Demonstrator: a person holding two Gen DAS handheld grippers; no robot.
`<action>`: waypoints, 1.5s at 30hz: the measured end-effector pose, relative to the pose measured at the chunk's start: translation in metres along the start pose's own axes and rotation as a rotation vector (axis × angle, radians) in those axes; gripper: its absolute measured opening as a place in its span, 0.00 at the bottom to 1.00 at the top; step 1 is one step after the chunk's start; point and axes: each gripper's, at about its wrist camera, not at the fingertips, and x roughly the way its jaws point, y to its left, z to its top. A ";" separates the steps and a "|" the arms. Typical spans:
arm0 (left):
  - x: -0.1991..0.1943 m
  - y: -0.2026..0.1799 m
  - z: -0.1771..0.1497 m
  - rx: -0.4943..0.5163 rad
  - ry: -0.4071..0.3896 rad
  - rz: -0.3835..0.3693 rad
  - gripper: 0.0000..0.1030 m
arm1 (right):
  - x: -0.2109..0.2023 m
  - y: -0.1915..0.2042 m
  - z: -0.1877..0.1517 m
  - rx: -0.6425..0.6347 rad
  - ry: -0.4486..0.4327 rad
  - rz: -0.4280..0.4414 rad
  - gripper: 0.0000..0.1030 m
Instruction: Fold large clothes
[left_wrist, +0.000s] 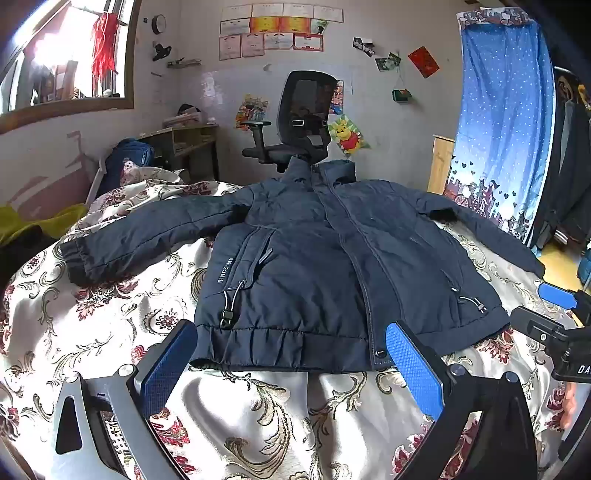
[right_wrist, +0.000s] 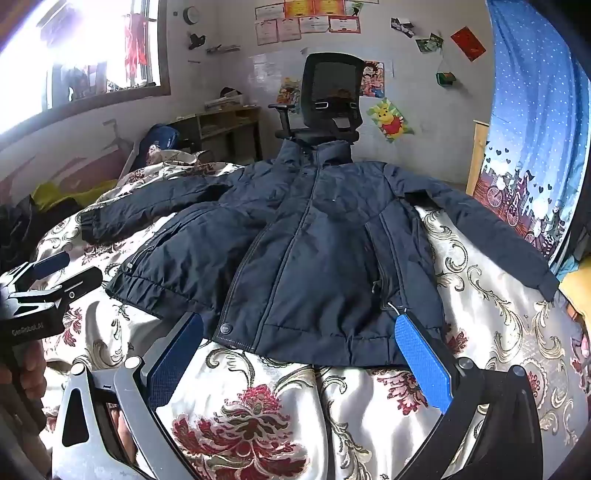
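Note:
A dark navy padded jacket (left_wrist: 314, 258) lies flat and face up on the bed, zipped, sleeves spread out to both sides, collar toward the far wall. It also shows in the right wrist view (right_wrist: 317, 251). My left gripper (left_wrist: 291, 354) is open and empty, just short of the jacket's hem, left of its middle. My right gripper (right_wrist: 299, 350) is open and empty at the hem near the front snap. The right gripper shows at the right edge of the left wrist view (left_wrist: 554, 314); the left gripper shows at the left edge of the right wrist view (right_wrist: 48, 280).
The bed has a floral satin cover (left_wrist: 258, 424). A black office chair (left_wrist: 295, 125) stands beyond the collar. A blue curtain (left_wrist: 506, 129) hangs at the right. A wooden desk (left_wrist: 188, 147) and yellow-green cloth (left_wrist: 44, 221) lie at the left.

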 end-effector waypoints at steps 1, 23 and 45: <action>0.000 0.000 0.000 -0.001 -0.001 0.000 1.00 | 0.000 0.000 0.000 0.000 0.000 0.000 0.99; 0.000 -0.007 -0.001 0.008 -0.001 -0.002 1.00 | 0.000 -0.008 0.002 0.005 -0.002 -0.003 0.99; 0.000 -0.008 -0.001 0.010 -0.002 0.000 1.00 | 0.002 -0.009 0.001 0.010 0.009 0.003 0.99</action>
